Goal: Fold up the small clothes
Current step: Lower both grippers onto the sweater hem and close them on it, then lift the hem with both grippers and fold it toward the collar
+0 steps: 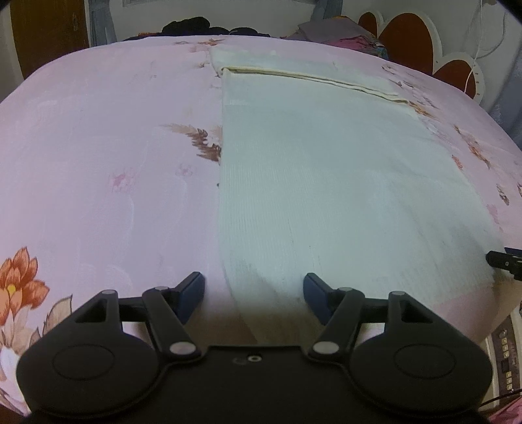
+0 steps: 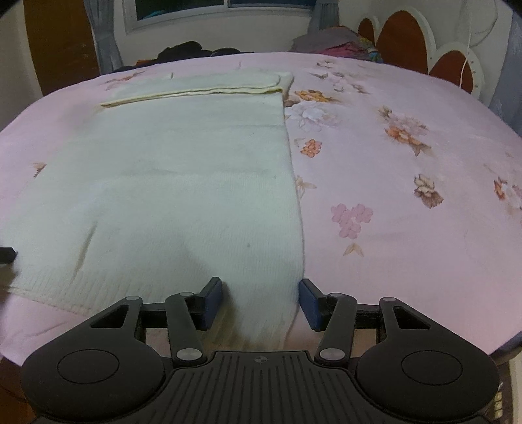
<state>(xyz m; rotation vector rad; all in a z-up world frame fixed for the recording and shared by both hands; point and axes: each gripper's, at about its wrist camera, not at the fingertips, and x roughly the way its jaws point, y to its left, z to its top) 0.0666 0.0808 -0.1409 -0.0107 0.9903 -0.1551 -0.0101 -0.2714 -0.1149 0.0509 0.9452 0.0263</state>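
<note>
A cream knitted garment (image 1: 326,179) (image 2: 179,179) lies flat on the pink floral bedsheet (image 1: 98,146) (image 2: 391,163), with a folded band (image 1: 310,76) (image 2: 195,88) across its far end. My left gripper (image 1: 252,283) hovers open over the near left corner, and the garment's left edge runs between its blue pads (image 1: 192,293). My right gripper (image 2: 260,287) is open over the near right corner, straddling the right edge. Each gripper's tip shows at the other view's border: the right gripper (image 1: 505,261) and the left gripper (image 2: 6,254).
Dark and coloured clothes (image 1: 186,24) (image 2: 336,40) are piled along the bed's far side. A brown heart-shaped headboard (image 1: 404,36) (image 2: 398,36) stands at the far right. A panel with buttons (image 1: 504,352) sits below the bed's near right edge.
</note>
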